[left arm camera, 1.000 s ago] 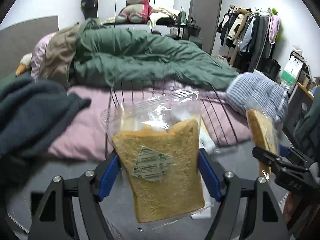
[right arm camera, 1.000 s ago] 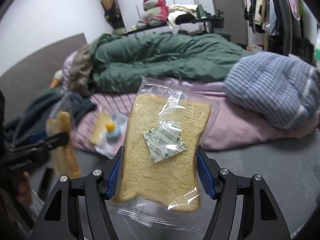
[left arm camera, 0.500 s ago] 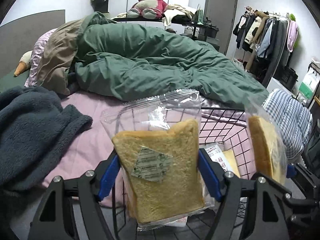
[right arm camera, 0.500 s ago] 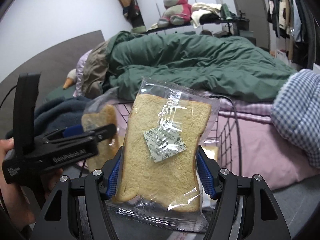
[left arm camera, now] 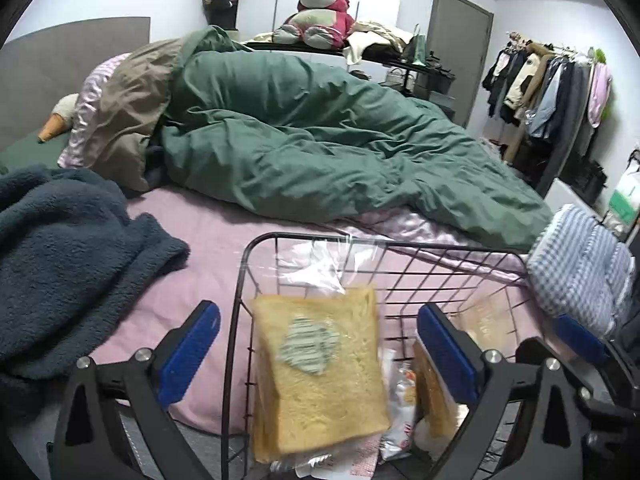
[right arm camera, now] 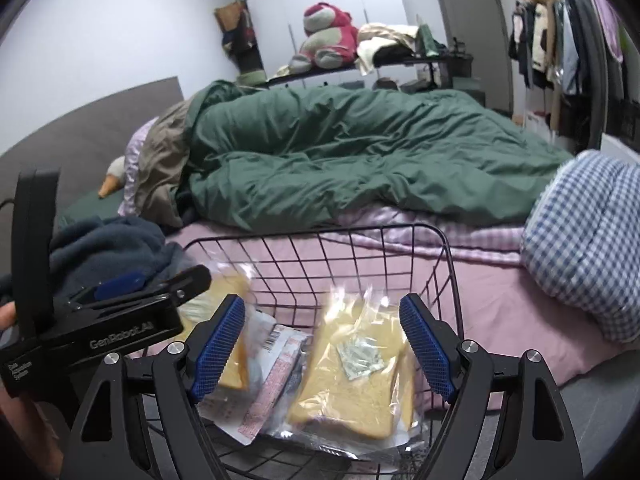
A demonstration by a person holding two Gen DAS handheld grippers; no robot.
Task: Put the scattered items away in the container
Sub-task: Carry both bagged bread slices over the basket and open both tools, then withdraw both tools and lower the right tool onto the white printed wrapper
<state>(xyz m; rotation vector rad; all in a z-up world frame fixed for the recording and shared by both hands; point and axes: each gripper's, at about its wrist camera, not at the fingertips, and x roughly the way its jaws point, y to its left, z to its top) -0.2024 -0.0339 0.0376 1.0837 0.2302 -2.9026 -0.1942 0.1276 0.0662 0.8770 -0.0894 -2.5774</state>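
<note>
A black wire basket (left arm camera: 256, 246) (right arm camera: 447, 256) stands below both grippers, at the bed's edge. My left gripper (left arm camera: 318, 354) is open; a wrapped bread slice (left arm camera: 320, 380), blurred, is loose between its blue pads over the basket. My right gripper (right arm camera: 322, 346) is open too; its wrapped bread slice (right arm camera: 352, 376) lies in the basket, blurred, on other packets (right arm camera: 272, 364). The left gripper's body (right arm camera: 100, 320) shows at the left of the right wrist view, with the other slice (right arm camera: 232, 292) beside it.
The bed has a pink sheet (left arm camera: 208, 240), a green duvet (left arm camera: 320, 152), a dark blue fleece blanket (left arm camera: 60, 260) on the left and a blue checked pillow (right arm camera: 588, 248) on the right. A clothes rack (left arm camera: 552, 92) stands at the far right.
Both grippers have opened and let go of their bread slices, which have dropped into the basket. Both views have come closer over the basket.
</note>
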